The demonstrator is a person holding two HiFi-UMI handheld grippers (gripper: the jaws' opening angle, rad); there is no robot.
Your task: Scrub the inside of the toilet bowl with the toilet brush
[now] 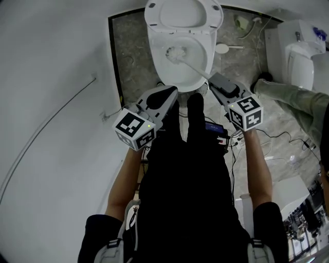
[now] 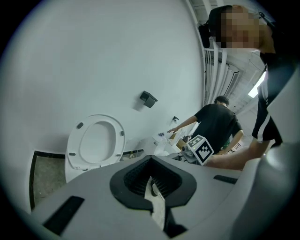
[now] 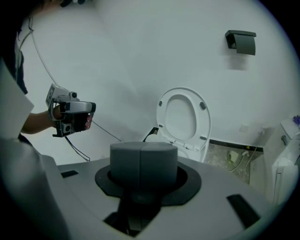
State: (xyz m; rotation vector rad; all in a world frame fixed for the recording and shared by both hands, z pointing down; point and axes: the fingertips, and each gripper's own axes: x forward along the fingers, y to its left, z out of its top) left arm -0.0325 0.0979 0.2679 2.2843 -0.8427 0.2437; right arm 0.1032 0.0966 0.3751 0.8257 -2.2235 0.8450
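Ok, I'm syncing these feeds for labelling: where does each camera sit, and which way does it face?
Head view: on the head, steeply down at the toilet bowl; shows forearms, left gripper, right gripper.
Left gripper view: on the left gripper, facing the raised toilet seat; shows its tongs, the right gripper beyond.
Right gripper view: on the right gripper, facing that seat; shows its shut tongs, the left gripper.
Shared: the seat, in both gripper views.

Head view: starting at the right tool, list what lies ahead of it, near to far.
right tool → toilet brush → raised seat
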